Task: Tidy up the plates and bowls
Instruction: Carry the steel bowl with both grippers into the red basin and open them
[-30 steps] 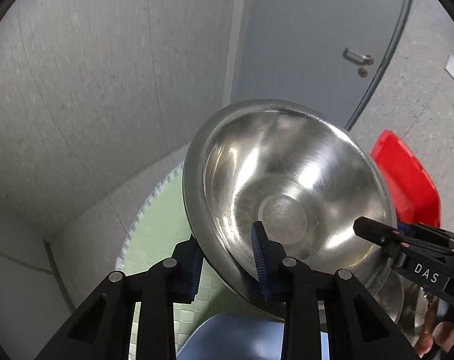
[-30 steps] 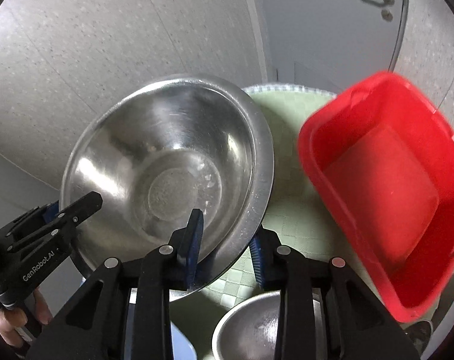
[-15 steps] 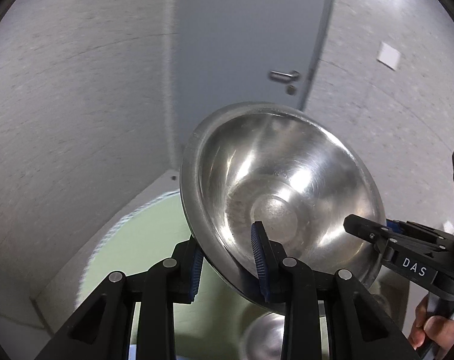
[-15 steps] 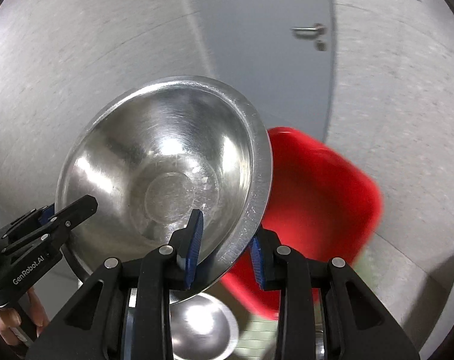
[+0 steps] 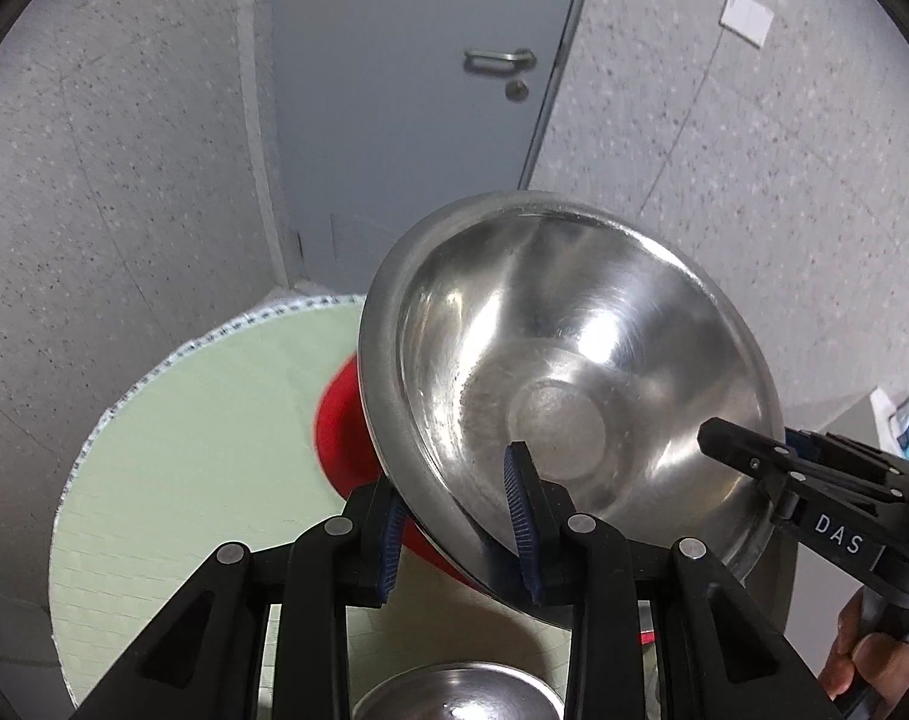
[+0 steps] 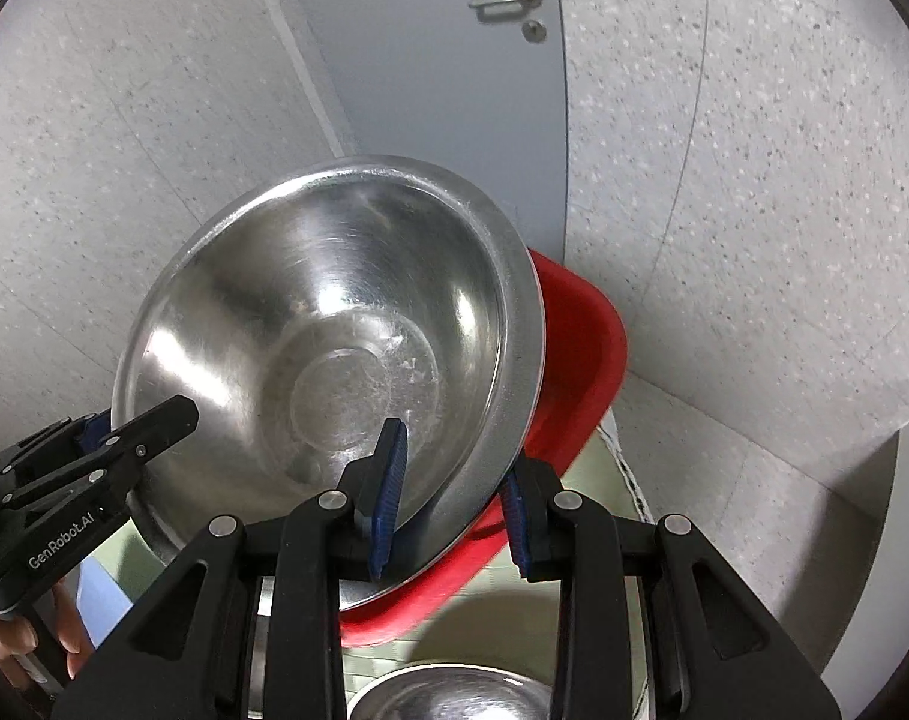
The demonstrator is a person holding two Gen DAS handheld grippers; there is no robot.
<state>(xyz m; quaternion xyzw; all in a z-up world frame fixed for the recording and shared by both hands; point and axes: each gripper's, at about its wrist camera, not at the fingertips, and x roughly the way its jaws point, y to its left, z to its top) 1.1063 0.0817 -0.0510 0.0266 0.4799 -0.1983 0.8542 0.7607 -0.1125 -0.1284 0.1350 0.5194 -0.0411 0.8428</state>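
Gripping opposite rims, both grippers' fingers (image 5: 517, 531) (image 6: 388, 495) pinch the steel bowl (image 5: 565, 396), seemingly above the red tub (image 6: 580, 348).

"das" on right tongs (image 5: 748, 462), "genrobot.ai" on left tongs (image 6: 148, 429)

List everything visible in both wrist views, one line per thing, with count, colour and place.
large bowl: one, bare steel, held tilted in the air by its rim between both grippers.
small bowl: one, steel, at the bottom edge below the grippers, only partly in view.
red tub: one, red, behind and under the large bowl, on the green surface.
green mat: one, pale green, covering the round table.
door: one, grey, metal handle, in the back wall.
wall: speckled grey, either side of the door.
left gripper: black, blue pads, shut on the large bowl's rim.
right gripper: black, blue pads, shut on the opposite rim.
hand: partly visible, on the right gripper's handle.
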